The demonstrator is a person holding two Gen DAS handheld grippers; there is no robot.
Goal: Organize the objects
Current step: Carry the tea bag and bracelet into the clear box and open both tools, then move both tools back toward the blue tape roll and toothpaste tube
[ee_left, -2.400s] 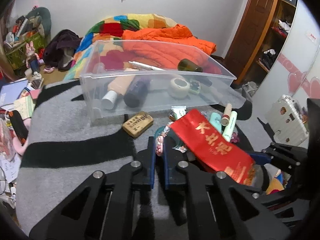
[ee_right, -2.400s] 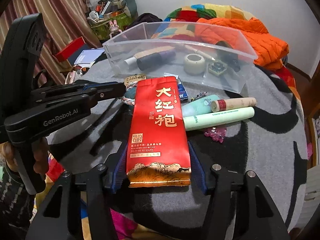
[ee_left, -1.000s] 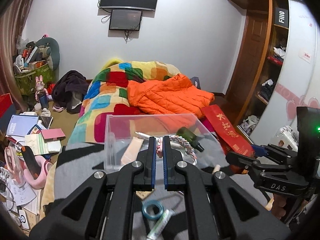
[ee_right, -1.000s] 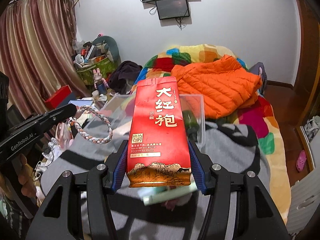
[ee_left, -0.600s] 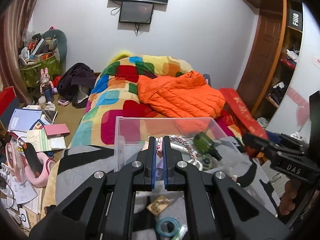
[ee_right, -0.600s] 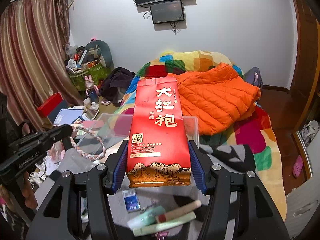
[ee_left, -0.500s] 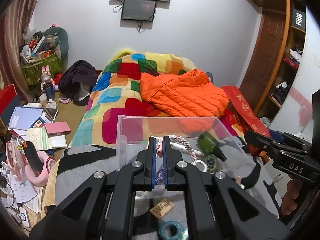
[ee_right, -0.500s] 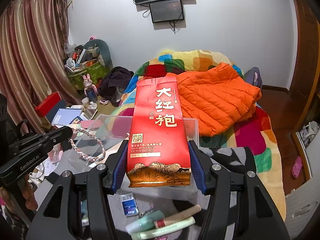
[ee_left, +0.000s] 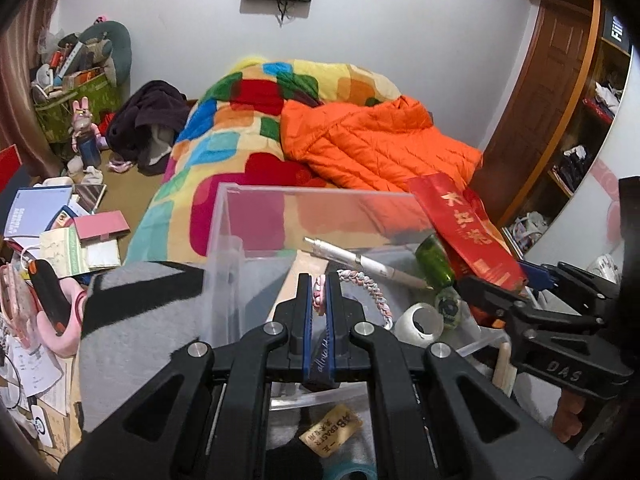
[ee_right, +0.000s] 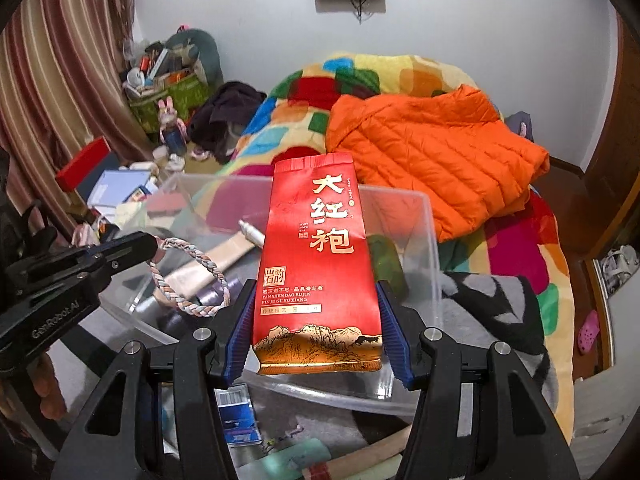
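My left gripper pinches a braided rope ring — my right gripper clamps a glossy red foil pouch — above the clear plastic bin.

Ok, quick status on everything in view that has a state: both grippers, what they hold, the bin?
left gripper: shut on the braided bracelet
braided bracelet: held, hanging over the bin
right gripper: shut on the red tea packet
red tea packet: held upright above the bin
clear bin: open-topped, already holding several items
green bottle: lying inside the bin
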